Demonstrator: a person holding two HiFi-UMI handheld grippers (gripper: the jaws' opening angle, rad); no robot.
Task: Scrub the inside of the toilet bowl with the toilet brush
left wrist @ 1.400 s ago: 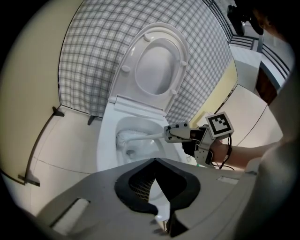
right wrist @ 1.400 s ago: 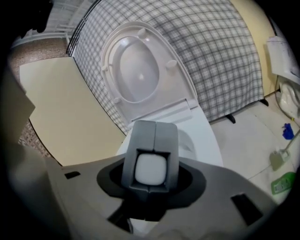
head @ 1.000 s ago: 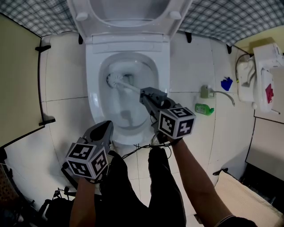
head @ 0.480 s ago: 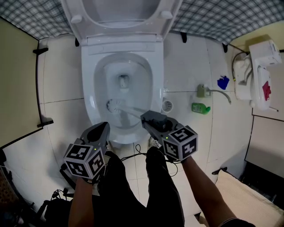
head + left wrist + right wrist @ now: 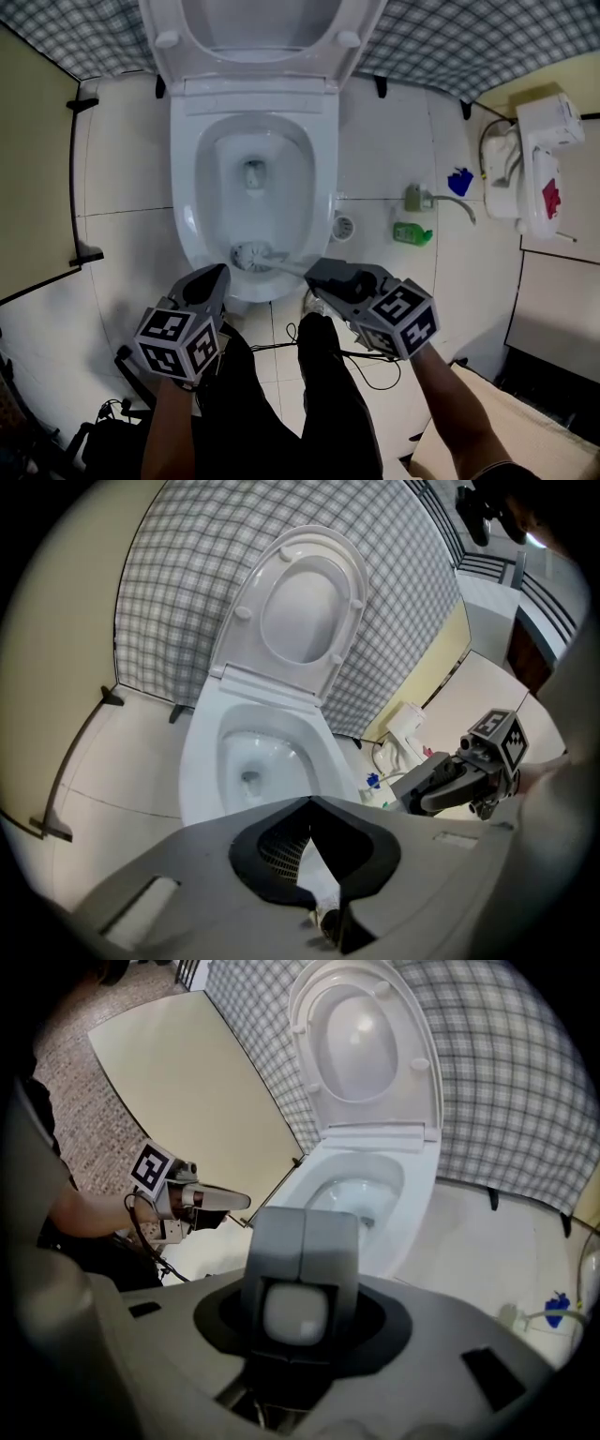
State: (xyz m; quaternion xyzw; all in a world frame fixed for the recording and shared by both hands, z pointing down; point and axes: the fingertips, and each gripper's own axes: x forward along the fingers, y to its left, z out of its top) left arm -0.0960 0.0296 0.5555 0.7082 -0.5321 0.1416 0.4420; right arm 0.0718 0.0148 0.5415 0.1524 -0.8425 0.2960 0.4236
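Nearest, above the person's legs point(image 5: 333, 403), the left gripper point(image 5: 214, 277) hangs by the near left edge of the bowl point(image 5: 325, 187), where it was a second ago. Its jaws are pressed together with nothing between them. The right gripper point(image 5: 317, 272) has drawn back toward the person and swung out to the right, and its marker cube now sits lower in the head view. Its jaws are clamped on the thick grey grip of the brush point(image 5: 300, 1269), which fills the gap between them in the right gripper view. That hold has not slackened over the second.

The brush has come back with it. Its bristle head point(image 5: 251, 255) now lies inside the bowl at the near end, just under the front rim, and the white shaft runs almost level across to the right gripper. A second ago the head was against the far left wall of the bowl, and half a second ago it was partway down the left side. This reads as one long stroke drawn down the left wall to the front. Scrubbing is therefore under way, and the left side and front have had a pass. The right wall and the area round the drain point(image 5: 253, 173) look due next.

Beyond, the lid point(image 5: 253, 28) stands raised against the checked wall point(image 5: 450, 47).
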